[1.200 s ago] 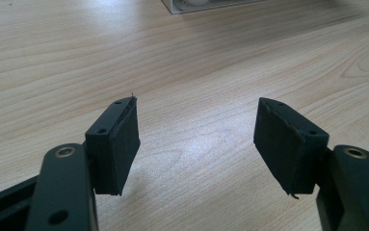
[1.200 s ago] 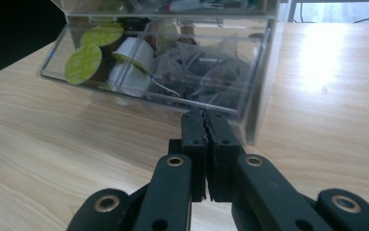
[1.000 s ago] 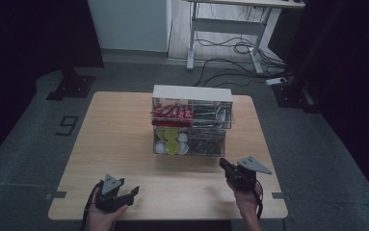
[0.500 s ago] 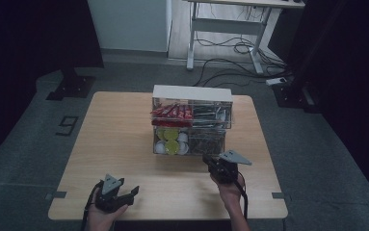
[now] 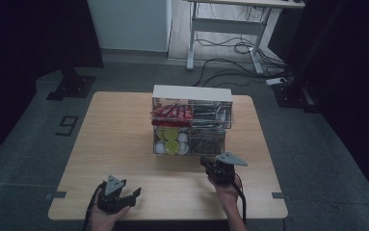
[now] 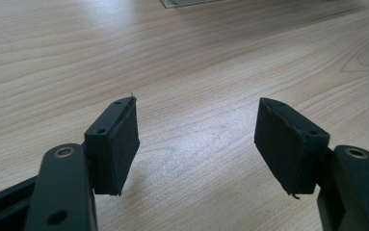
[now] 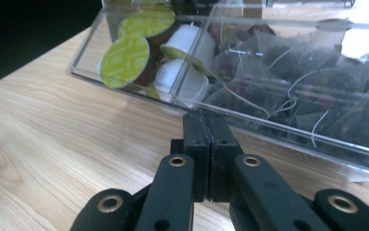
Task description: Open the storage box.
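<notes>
Clear organizer [image 5: 191, 126] — green-lidded pods [image 7: 124, 60], tea bags [image 7: 288, 86] — just beyond right gripper [image 7: 206, 118].

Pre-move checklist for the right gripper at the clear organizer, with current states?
1. Right gripper jaws: pressed together with nothing between them. Ok for a push, not ok for a grasp.
2. Right gripper position: tips just short of the front wall of the lower drawer, at the tea bag compartment. Contact: cannot tell.
3. Drawer handle or lip to catch: cannot tell.
4. Coffee pods: in the neighbouring compartment, off the approach line. Ok.
5. Left gripper: jaws wide apart over bare table, far from the organizer. Ok.
6. Organizer sits square on the table, away from its edges. Ok.
</notes>
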`<state>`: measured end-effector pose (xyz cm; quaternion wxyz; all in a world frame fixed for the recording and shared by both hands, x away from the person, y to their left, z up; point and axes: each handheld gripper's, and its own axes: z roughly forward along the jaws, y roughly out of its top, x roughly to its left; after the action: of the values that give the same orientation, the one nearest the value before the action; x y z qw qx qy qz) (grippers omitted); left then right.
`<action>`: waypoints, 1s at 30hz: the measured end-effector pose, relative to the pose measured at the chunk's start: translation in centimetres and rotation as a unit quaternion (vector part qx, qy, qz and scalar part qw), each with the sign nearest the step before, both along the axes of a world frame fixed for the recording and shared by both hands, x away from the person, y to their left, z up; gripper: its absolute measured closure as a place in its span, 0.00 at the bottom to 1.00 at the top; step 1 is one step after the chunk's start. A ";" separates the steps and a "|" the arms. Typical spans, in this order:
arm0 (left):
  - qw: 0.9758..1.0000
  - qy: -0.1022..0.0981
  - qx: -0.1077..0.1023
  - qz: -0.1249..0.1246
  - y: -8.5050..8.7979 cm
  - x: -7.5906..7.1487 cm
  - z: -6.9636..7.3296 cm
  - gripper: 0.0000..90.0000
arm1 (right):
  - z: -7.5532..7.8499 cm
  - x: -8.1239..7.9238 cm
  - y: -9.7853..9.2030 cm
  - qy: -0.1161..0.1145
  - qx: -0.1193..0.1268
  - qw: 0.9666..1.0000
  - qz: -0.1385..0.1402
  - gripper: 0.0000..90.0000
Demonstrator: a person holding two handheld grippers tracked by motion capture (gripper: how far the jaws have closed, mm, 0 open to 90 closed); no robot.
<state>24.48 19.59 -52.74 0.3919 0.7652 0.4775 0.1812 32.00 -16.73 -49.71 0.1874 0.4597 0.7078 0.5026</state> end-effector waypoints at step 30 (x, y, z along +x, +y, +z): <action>1.000 -0.009 -0.007 0.011 0.5 -0.1 0.3 0.36 | -2.1 1.3 -1.4 0.023 -0.018 0.999 -0.034 0.98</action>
<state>24.36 20.10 -52.44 0.3998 0.7555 0.4833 0.1888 33.32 -18.11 -51.84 0.1966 0.4911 0.7048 0.4726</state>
